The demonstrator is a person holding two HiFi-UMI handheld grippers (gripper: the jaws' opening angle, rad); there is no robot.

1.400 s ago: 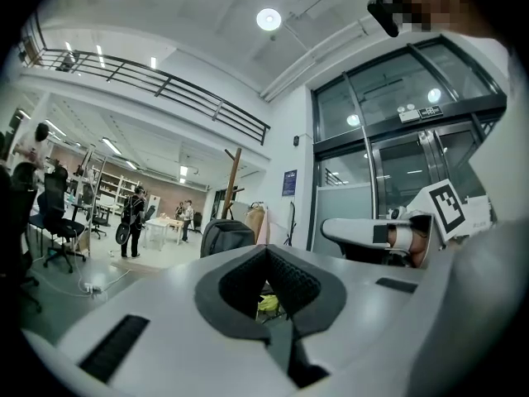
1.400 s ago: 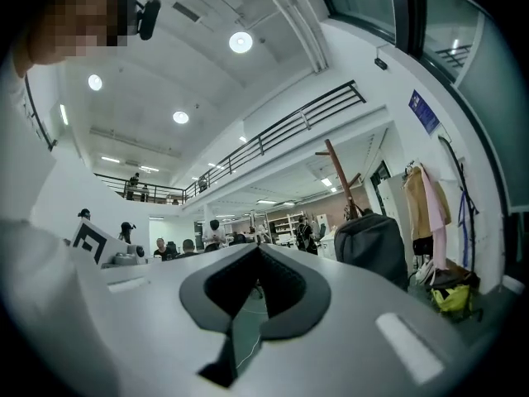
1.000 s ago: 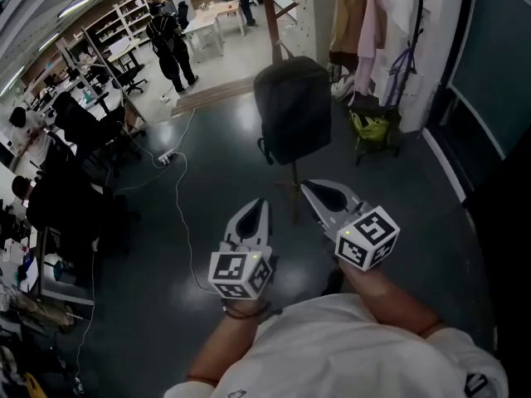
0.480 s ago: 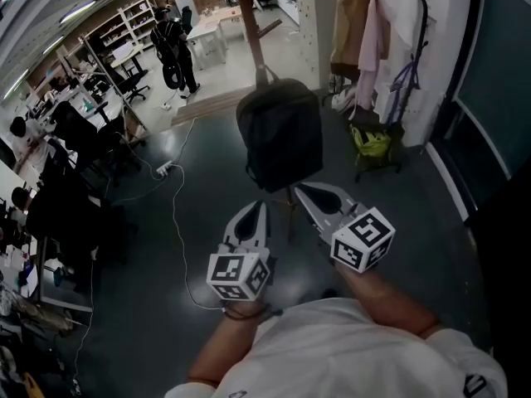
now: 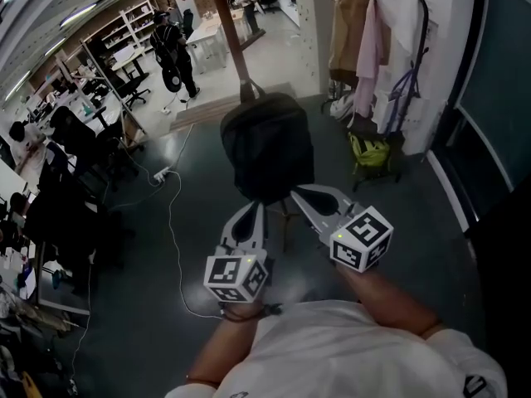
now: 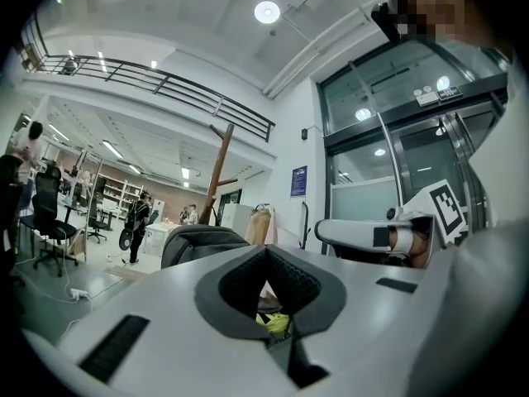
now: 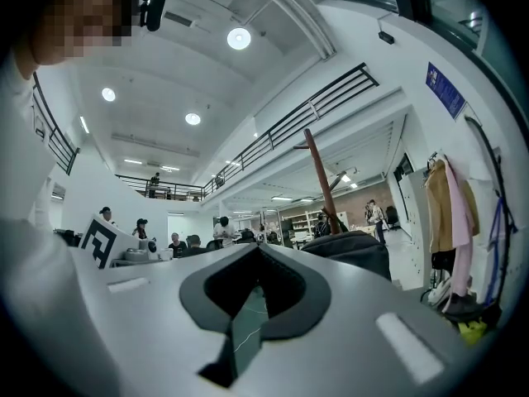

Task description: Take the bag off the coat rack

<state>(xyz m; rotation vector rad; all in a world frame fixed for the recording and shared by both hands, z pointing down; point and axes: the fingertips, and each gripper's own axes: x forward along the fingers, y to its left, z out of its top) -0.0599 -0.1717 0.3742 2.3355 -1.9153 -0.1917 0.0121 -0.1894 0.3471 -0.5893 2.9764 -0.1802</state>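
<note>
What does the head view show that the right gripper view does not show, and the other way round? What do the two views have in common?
Only the head view: the right claw seen from above with its own marker cube, the person's right forearm, and the power strip on the floor.
Only the right gripper view: the round ceiling lamp and the upper balcony railing.
Both: the black bag hanging on the wooden coat rack, and the coats hung at the right.
</note>
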